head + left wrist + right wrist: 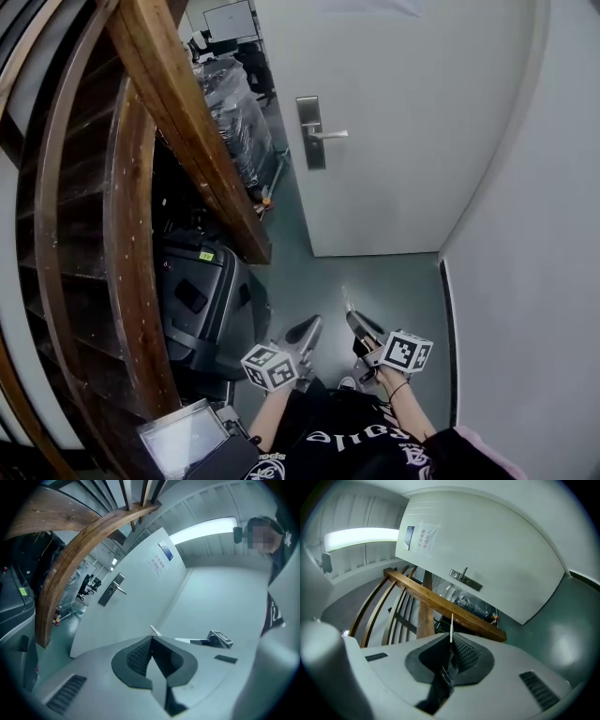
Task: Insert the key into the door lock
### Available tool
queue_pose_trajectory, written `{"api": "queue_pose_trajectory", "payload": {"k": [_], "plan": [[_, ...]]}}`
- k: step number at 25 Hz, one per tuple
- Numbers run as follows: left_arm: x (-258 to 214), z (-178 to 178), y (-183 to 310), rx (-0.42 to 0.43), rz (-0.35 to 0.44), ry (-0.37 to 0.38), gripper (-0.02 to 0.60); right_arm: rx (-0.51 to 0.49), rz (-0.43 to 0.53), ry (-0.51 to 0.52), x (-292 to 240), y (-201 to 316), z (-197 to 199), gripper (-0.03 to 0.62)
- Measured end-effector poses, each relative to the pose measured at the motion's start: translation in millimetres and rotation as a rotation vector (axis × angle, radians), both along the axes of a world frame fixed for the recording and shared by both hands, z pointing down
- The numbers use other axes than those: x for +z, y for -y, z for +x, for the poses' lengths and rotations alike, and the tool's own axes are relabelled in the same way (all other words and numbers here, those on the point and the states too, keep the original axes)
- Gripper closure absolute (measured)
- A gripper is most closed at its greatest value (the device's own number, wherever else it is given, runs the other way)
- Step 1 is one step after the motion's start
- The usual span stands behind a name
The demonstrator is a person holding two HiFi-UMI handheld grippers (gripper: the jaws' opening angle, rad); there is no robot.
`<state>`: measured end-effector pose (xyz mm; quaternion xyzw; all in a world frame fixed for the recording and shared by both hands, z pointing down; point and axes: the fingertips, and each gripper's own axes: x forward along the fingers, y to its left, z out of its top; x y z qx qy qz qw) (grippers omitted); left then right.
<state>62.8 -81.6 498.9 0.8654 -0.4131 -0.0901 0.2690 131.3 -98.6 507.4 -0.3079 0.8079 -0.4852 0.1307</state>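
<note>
A: Door (403, 141) is far, with the lock plate (311, 133) at its left edge, well apart from both claws.

B: Left claw (151, 641) is together, empty. Right claw (451, 644) is clamped on the key (451, 626). Probably light, stiff, slippery; hold the bow, blade free.

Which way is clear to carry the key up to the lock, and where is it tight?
Bare floor runs from the key in the right gripper to the door, bordered by the right wall. Crowded on the left: wooden handrail and black case.
</note>
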Motion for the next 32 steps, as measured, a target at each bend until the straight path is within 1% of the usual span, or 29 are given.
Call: {"api": "queue_pose_trajectory", "payload": {"k": [6,10,12,14,18,23,27,32], "plan": [[9,-11,29,-0.029,-0.020,0.007,0.577,-0.017,-0.026,0.004,12,29,-4,0.559],[15,-20,60,-0.030,-0.024,-0.001,0.577,-0.015,-0.036,0.003,18,59,-13,0.559],[16,-25,79,-0.018,-0.018,-0.005,0.577,-0.014,-0.039,0.003,19,78,-20,0.559],[14,-30,98,0.017,-0.001,-0.001,0.577,-0.009,-0.045,0.003,18,96,-29,0.559],[7,-45,151,0.063,0.022,0.008,0.577,0.023,-0.044,-0.010,18,146,-43,0.559],[-1,-74,221,0.089,0.028,0.019,0.577,0.060,-0.017,0.021,5,219,-73,0.559],[-3,-96,265,0.121,0.036,0.030,0.577,0.095,0.001,0.014,0,272,-91,0.559],[-1,-125,314,0.156,0.049,0.054,0.577,0.155,0.012,0.042,-3,333,-109,0.559]]}}
